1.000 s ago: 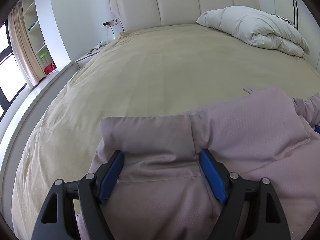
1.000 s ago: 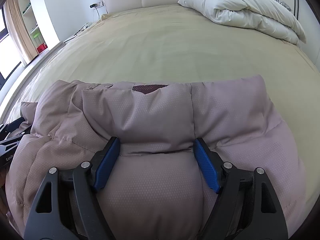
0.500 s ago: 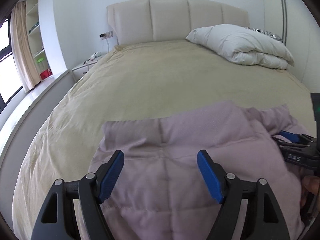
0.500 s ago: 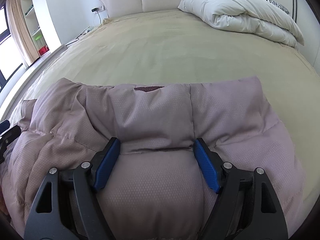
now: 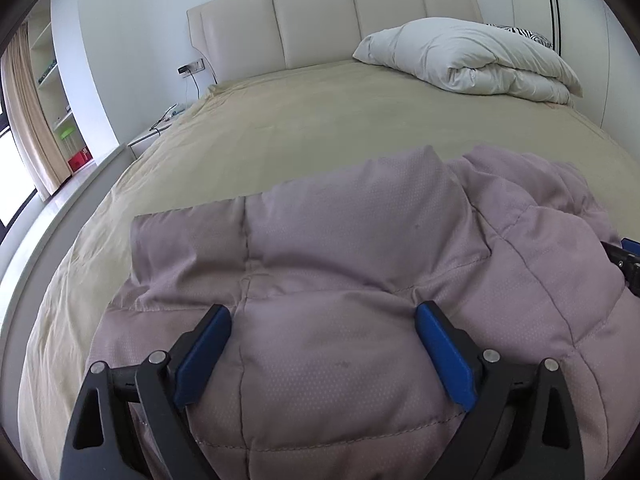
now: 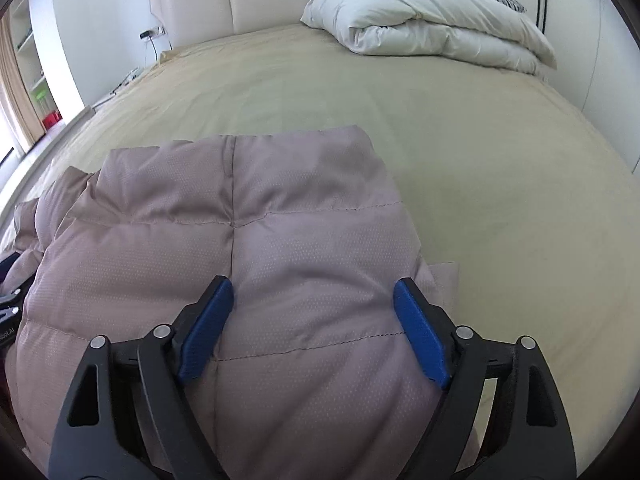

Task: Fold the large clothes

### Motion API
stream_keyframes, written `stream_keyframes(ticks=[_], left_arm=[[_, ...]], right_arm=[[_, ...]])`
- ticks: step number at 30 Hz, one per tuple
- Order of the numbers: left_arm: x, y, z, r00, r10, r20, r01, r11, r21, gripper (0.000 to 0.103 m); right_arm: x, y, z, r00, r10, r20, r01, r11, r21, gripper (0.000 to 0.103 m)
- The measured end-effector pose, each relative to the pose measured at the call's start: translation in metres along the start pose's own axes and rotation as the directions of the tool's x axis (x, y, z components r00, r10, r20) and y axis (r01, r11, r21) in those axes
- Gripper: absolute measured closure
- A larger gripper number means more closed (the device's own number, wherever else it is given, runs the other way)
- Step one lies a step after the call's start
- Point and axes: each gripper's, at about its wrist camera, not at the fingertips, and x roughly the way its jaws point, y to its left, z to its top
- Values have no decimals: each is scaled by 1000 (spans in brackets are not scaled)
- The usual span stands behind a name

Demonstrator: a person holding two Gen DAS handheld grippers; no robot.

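Observation:
A mauve quilted puffer jacket (image 5: pixel 360 248) lies bunched on the near part of the tan bed (image 5: pixel 320 128). My left gripper (image 5: pixel 323 320) is open, its blue pads spread wide with the jacket's padding bulging between them. The jacket also fills the right wrist view (image 6: pixel 248 232), its far edge flat on the bed. My right gripper (image 6: pixel 314 296) is open in the same way over the jacket. The right gripper's tip shows at the left view's right edge (image 5: pixel 628 256).
A folded white duvet (image 5: pixel 472 60) lies at the bed's far right by the cream headboard (image 5: pixel 332 20). A nightstand (image 5: pixel 148 140), shelves and a curtain (image 5: pixel 28 112) stand to the left. The bed's left edge drops to the floor.
Both grippers stayed open. The jacket's folded-over top edge has flattened and the maroon lining no longer shows; the jacket lies further up the bed in both views.

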Motion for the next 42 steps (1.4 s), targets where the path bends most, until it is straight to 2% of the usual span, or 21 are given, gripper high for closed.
stream_keyframes(ticks=[4, 11, 14, 17, 19, 22, 25, 28, 31, 34, 42], left_arm=[[10, 1, -2, 1000, -23, -3, 23, 1000, -19, 4], [1, 9, -2, 999, -52, -4, 52, 998, -37, 5], [-30, 20, -8, 999, -19, 34, 20, 1000, -22, 9], [-57, 37, -22, 994, 53, 91, -52, 998, -19, 9], [-58, 50, -31, 989, 115, 93, -113, 993, -29, 9], [-45, 76, -44, 996, 77, 45, -71, 990, -119, 4], [-36, 79, -46, 998, 64, 23, -60, 990, -131, 1], [-25, 85, -49, 1000, 29, -5, -30, 987, -161, 0], [-18, 86, -51, 1000, 9, -18, -12, 985, -171, 0], [-13, 85, -51, 1000, 10, -27, -15, 985, -173, 0], [-5, 84, -51, 999, 0, -35, -7, 983, -183, 0]], right_arm=[[6, 2, -7, 999, -44, 17, 44, 999, -8, 20], [10, -3, -14, 1000, -15, 26, 15, 1000, 12, 20], [7, -2, -15, 999, -26, 33, 27, 1000, -1, 20], [3, -4, -11, 1000, -17, 10, 17, 1000, 0, 20], [-15, -2, -8, 1000, -16, -1, 16, 1000, 21, 20], [-62, 21, -12, 992, 91, 91, -91, 996, -1, 20], [-87, 70, -20, 980, 166, 106, -151, 979, -137, 20], [-72, 115, -35, 986, 165, 28, -152, 955, -253, 20], [-54, 133, -52, 996, 81, 30, -69, 954, -291, 19], [-44, 138, -57, 998, 56, 36, -42, 949, -312, 19], [-24, 135, -57, 997, 51, 57, -30, 949, -314, 18]])
